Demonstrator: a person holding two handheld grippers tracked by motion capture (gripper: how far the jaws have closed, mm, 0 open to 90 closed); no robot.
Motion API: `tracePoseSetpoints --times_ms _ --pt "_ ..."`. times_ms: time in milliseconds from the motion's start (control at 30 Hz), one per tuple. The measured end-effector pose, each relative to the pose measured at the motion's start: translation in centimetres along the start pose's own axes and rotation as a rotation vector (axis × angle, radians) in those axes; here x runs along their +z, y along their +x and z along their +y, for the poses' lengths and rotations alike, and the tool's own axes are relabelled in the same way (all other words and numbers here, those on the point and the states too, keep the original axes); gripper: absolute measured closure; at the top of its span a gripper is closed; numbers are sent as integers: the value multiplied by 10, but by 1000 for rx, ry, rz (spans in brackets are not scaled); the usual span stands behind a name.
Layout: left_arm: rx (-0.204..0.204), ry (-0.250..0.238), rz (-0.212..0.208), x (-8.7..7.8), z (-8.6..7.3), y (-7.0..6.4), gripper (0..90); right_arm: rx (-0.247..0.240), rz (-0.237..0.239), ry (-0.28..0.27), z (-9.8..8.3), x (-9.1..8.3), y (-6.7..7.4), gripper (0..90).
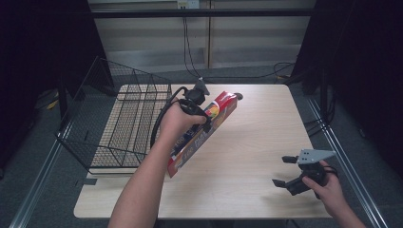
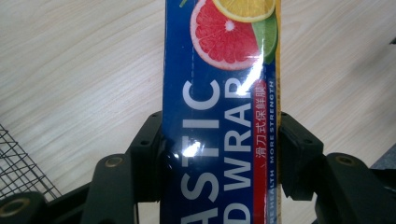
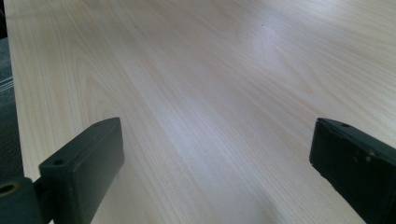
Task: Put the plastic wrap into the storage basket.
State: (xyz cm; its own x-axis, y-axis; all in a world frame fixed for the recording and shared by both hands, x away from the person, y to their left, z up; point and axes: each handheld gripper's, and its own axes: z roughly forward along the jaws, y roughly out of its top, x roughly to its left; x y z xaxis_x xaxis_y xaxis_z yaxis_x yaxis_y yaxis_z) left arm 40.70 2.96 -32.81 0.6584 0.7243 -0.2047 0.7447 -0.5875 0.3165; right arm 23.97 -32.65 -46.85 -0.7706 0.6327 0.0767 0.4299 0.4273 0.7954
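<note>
A long plastic wrap box (image 1: 202, 135), blue and red with citrus slices printed on it, hangs slanted above the table's middle. My left gripper (image 1: 205, 119) is shut on it near its middle. In the left gripper view both jaws press the sides of the box (image 2: 219, 112), whose white lettering reads "PLASTIC ... WRAP". My right gripper (image 1: 283, 171) stands open at the table's front right, held low by a hand, nothing between its jaws. In the right gripper view, the right gripper (image 3: 215, 158) hovers over bare wood.
A black wire basket (image 1: 123, 118) lies on the left part of the light wooden table (image 1: 256, 128), its mesh corner (image 2: 18, 168) seen in the left gripper view. A small dark object (image 1: 239, 96) rests near the table's far edge. Cables trail on the floor beyond.
</note>
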Motion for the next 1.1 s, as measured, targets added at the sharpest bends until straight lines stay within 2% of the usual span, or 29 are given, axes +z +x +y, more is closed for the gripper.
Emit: tracePoseSetpoints --times_ms 400,700,1100 --pt "-44 -19 10 -24 0 9 440 1 2 6 0 1 0 28" --pt "-71 1 34 -40 -1 15 441 3 10 6 0 1 0 28" --pt "-108 -30 46 -61 -5 24 441 6 9 2 0 2 0 28"
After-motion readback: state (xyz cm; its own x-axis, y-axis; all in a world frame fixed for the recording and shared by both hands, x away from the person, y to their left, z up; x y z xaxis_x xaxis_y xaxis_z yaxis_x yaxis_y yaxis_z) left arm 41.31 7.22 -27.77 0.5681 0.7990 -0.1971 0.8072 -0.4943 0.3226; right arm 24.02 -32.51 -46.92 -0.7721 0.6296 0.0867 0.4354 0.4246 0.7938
